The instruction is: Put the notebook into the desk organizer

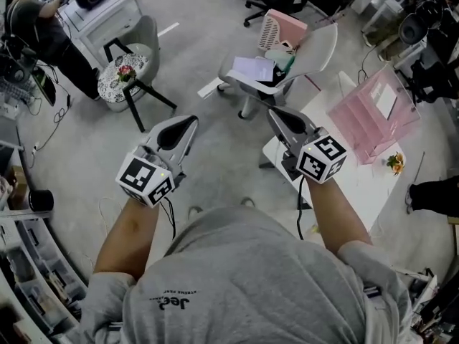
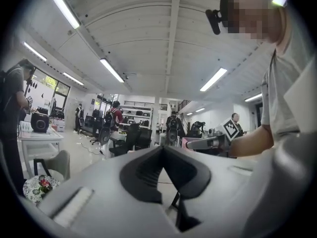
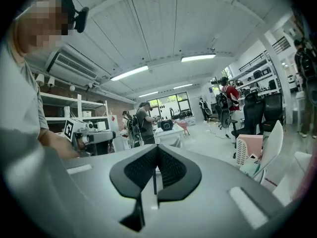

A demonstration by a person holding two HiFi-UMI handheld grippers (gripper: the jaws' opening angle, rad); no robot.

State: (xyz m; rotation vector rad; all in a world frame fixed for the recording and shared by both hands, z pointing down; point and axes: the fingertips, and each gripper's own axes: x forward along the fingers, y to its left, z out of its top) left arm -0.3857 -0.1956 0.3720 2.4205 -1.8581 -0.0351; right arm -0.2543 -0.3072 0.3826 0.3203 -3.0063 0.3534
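Observation:
The pink see-through desk organizer [image 1: 373,117] stands on the white table [image 1: 358,185] at the right. A white flat thing [image 1: 387,103] stands inside it; I cannot tell whether it is the notebook. My left gripper [image 1: 189,123] is held level over the floor, jaws shut with nothing between them [image 2: 162,148]. My right gripper [image 1: 275,113] is beside it near the table's left edge, also shut and empty [image 3: 157,148]. Both are well apart from the organizer.
A white office chair [image 1: 315,52] ahead carries a lavender pad [image 1: 252,69] and a pink basket [image 1: 283,26]. A round floral stool [image 1: 123,74] stands at the left. A person [image 1: 43,34] works at a desk in the far left corner. Small flowers [image 1: 394,163] lie on the table.

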